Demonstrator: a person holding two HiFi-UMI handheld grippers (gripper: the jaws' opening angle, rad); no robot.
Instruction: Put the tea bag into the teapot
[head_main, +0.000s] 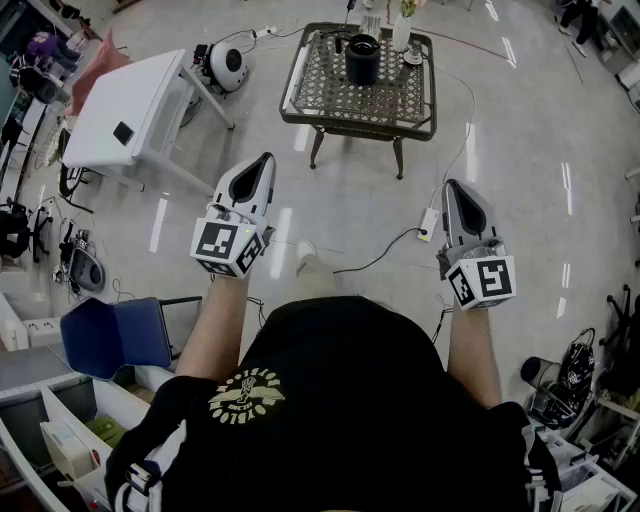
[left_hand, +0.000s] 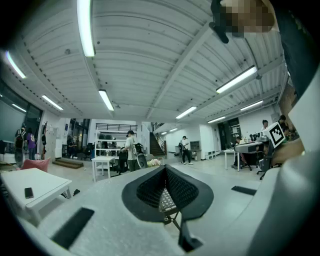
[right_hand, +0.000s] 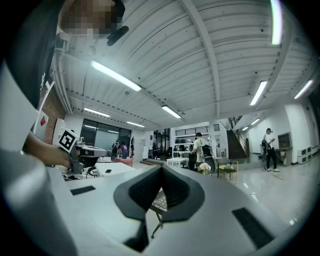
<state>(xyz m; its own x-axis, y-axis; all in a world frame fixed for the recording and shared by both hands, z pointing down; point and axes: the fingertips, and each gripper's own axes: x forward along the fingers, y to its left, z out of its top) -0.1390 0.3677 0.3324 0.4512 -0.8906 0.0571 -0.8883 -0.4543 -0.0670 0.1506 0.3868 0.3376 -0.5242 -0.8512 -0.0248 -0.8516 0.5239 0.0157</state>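
**Both grippers clenched and empty, teapot far ahead**

The person stands on a pale, glossy floor (head_main: 520, 150) and holds a gripper out in each hand, well short of the task's things. In the head view the left gripper (head_main: 264, 162) and the right gripper (head_main: 452, 188) both point toward the far side of the room, level with each other and well apart.

The left gripper view shows the left gripper's two dark pads pressed together, with nothing between them. The right gripper view shows the same for the right gripper: jaws clenched, nothing held.

The teapot (head_main: 362, 58), a black pot, stands upright on a dark metal lattice worktop (head_main: 330, 90) at the far end of the floor. It is ahead of the grippers and between their two lines of aim. Neither gripper touches it or comes near it. A pale vase with flowers (head_main: 401, 30) stands just to the right of the teapot, on the far part of the same worktop. The tea bag is too small to pick out in any view.

A second, white worktop (head_main: 130, 105) stands to the far left with a small dark thing lying on it. A black cable (head_main: 385, 255) runs across the floor between the grippers to a white power strip (head_main: 428, 223).
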